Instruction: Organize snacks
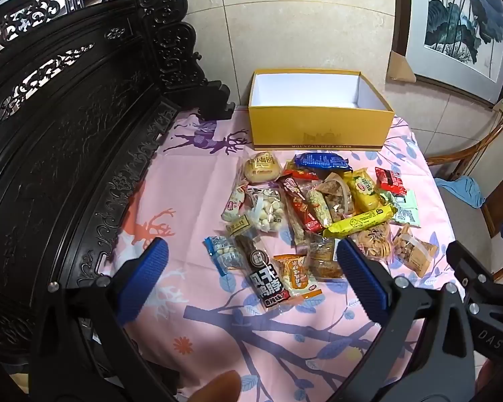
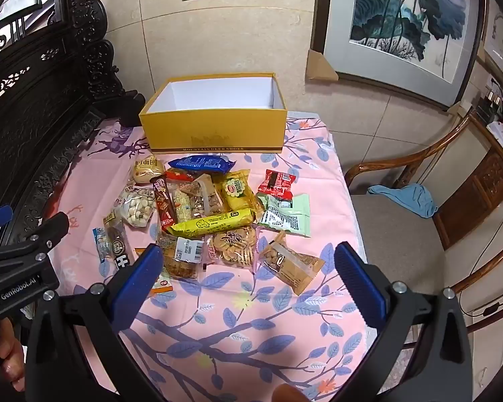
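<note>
Two grippers are hovering over the table, both spread wide and gripping nothing: the left gripper (image 1: 251, 274) is hanging above the near-left packets, the right gripper (image 2: 248, 278) above the near-right ones. Snack packets (image 2: 211, 207) are lying heaped mid-table on the pink floral cloth (image 2: 251, 328), a long yellow packet (image 2: 214, 224) sitting across them. Beyond them, at the far edge, the yellow shoebox (image 2: 214, 130) is standing open.
</note>
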Tool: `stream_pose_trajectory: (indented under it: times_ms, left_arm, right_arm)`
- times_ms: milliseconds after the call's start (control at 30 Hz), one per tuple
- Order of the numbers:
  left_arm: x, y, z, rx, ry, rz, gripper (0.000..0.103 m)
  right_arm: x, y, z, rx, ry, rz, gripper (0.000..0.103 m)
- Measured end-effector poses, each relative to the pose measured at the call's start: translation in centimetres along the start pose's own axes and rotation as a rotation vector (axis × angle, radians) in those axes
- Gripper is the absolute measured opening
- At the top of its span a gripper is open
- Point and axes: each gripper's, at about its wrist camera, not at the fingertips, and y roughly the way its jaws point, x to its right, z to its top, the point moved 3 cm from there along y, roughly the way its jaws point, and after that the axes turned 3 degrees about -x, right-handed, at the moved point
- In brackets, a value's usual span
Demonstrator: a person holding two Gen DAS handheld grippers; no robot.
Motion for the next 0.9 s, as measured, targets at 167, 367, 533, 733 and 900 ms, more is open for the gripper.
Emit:
stream_pose_trajectory:
  times_ms: [167,367,533,733,900]
  left_arm:
    - [0.10,0.09,0.04,-0.001,0.003,0.002,0.101]
    - [-0.02,0.06,0.12,0.003,0.000,0.006,0.101]
    - [-0.07,0.01,0.13,0.006,0.000,0.007,0.101]
    - [-0.14,-0.35,0.09,0.007,-0.001,0.006,0.101]
    - [-0.23,-0.62,0.18,0.010,-0.001,0.007,0.101]
  right_arm:
    - [0.03,0.07,-0.07,0.004,0.001,-0.002,0.102]
    - [0.03,0.19,-0.18,0.004,-0.001,0.001,0.102]
    - [0.05,0.29,-0.25,0.005,-0.002,0.002,0.102]
    - [0.22,0.09,-0.25,0.006,-0.002,0.004,0.102]
    - [0.02,-0.25,-0.08,0.007,-0.002,0.000,0.102]
